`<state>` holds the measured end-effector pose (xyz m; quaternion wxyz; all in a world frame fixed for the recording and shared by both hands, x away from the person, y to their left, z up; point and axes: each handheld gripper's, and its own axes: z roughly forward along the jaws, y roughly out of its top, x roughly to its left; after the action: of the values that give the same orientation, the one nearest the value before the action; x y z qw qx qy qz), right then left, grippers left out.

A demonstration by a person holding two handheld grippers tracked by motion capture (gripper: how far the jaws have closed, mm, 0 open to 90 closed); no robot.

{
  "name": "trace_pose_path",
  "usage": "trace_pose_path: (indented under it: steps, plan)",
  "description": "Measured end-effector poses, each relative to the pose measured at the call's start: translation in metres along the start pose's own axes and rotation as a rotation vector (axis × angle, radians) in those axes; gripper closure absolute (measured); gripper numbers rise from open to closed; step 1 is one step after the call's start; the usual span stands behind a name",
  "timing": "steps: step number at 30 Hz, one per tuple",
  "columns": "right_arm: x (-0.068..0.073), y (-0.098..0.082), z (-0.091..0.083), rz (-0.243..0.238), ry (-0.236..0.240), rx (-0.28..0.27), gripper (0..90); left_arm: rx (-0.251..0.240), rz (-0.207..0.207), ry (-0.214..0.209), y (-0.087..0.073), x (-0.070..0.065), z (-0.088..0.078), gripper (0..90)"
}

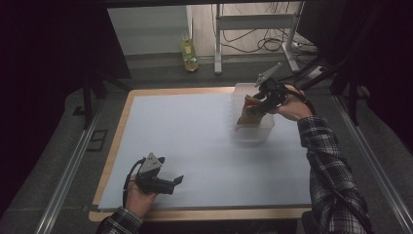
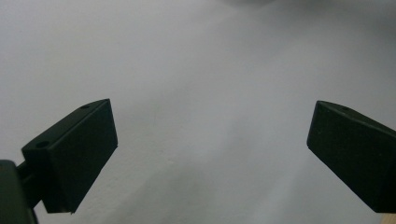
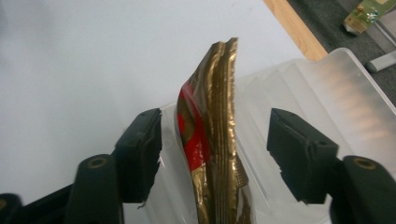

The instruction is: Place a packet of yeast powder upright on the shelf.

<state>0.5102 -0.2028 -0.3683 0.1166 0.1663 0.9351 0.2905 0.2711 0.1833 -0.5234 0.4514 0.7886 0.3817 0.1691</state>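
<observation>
A bundle of gold and red sachets (image 3: 212, 107) stands on edge in a clear plastic bin (image 3: 336, 93). My right gripper (image 3: 215, 140) is open, one jaw on each side of the bundle with a gap at both sides. In the high view the bin (image 1: 253, 132) sits at the far right of the white sheet (image 1: 195, 141), the sachets (image 1: 247, 114) lean up out of it, and the right gripper (image 1: 259, 103) is over them. My left gripper (image 1: 178, 181) rests low near the front left of the sheet. It is open (image 2: 212, 135) with nothing between its jaws.
The white sheet lies on a wooden tabletop (image 1: 204, 213). Beyond the far edge a small yellow-green pack (image 1: 189, 54) lies on the floor by a metal desk frame (image 1: 217, 44) and cables. Dark rails run along both sides.
</observation>
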Motion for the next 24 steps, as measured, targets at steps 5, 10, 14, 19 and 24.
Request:
trace_pose_path:
  steps: [5,10,14,19,24]
  plan:
    - [0.003,0.000,-0.002,0.026,-0.005,-0.024,25.6,0.000,0.003,0.007,-0.001,0.000,0.000,1.3]
    - [0.007,0.001,-0.002,0.038,-0.019,-0.046,18.8,-0.016,-0.003,0.007,0.000,0.000,-0.001,1.1]
    - [0.009,0.001,-0.003,0.034,-0.025,-0.053,15.8,-0.006,0.004,0.021,-0.001,0.001,-0.001,1.2]
    - [0.012,0.000,-0.005,0.053,-0.035,-0.067,12.5,-0.012,0.003,0.018,-0.001,0.001,-0.001,1.2]
    - [0.016,0.000,-0.008,0.067,-0.042,-0.094,9.8,-0.009,0.001,0.010,-0.001,0.001,0.000,1.2]
